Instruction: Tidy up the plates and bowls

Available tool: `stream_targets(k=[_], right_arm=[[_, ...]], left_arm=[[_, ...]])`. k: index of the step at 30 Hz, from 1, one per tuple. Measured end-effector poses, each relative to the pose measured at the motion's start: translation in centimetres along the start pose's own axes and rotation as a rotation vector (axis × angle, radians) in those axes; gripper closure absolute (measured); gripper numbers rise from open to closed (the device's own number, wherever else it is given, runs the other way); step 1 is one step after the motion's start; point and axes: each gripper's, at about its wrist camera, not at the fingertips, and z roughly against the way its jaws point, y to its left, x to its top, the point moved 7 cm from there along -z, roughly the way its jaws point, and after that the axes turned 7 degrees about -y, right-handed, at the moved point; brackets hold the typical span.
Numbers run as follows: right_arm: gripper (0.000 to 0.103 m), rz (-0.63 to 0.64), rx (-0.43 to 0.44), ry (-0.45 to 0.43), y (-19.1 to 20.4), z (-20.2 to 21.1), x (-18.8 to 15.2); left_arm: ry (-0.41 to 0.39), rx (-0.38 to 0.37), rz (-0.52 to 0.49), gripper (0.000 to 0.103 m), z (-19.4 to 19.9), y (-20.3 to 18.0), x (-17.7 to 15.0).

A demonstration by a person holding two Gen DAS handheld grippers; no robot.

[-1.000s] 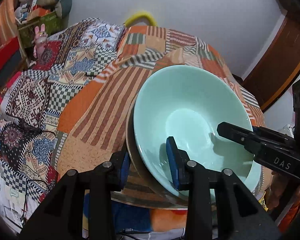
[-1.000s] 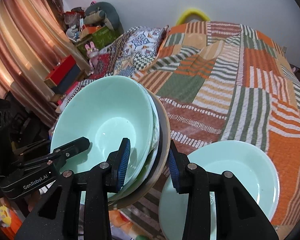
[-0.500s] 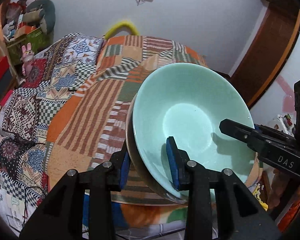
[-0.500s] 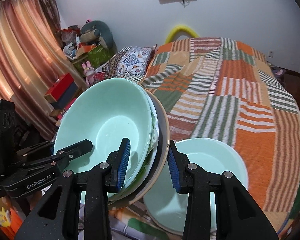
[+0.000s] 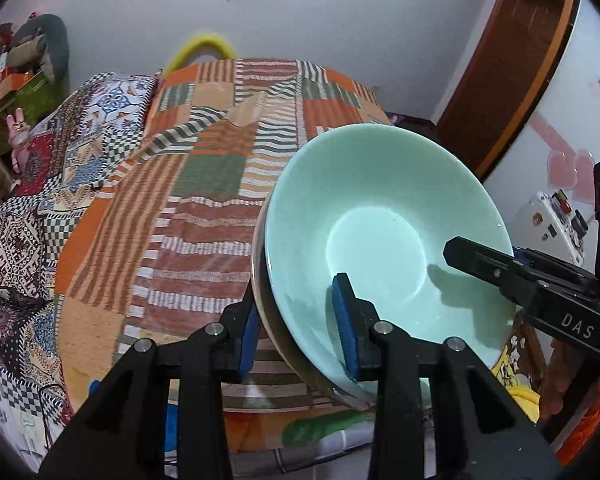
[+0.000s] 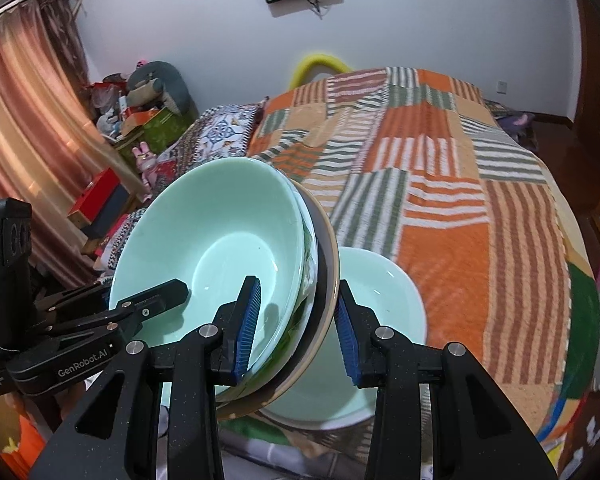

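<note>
Green bowl (image 6: 212,248) stack, 2 tools (image 5: 300,332) (image 6: 296,320) clamped on rims, 1 bowl (image 6: 384,304) on bed.

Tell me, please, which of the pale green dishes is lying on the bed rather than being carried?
The shallow pale green plate on the striped orange blanket; the deep pale green bowl is clamped aloft by both grippers.

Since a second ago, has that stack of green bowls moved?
Yes. The stack of bowls now overlaps the lone green bowl on the bed, drifting right.

A bed (image 6: 440,184) under a striped patchwork blanket fills the centre; white wall (image 6: 420,20) behind, reddish curtain (image 6: 28,120) at left.
</note>
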Motion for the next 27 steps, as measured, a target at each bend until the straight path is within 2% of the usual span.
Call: stream_targets(k=[13, 27], right_arm=[[0.07, -0.057, -0.038, 0.05, -3.3, -0.4, -2.0], [0.07, -0.074, -0.057, 0.112, -4.0, -2.0, -3.5]], left_arm=[[0.074, -0.01, -0.044, 0.069, -3.5, -1.7, -1.1], [0.152, -0.021, -0.022, 0.069, -6.3, -1.1, -3.0]])
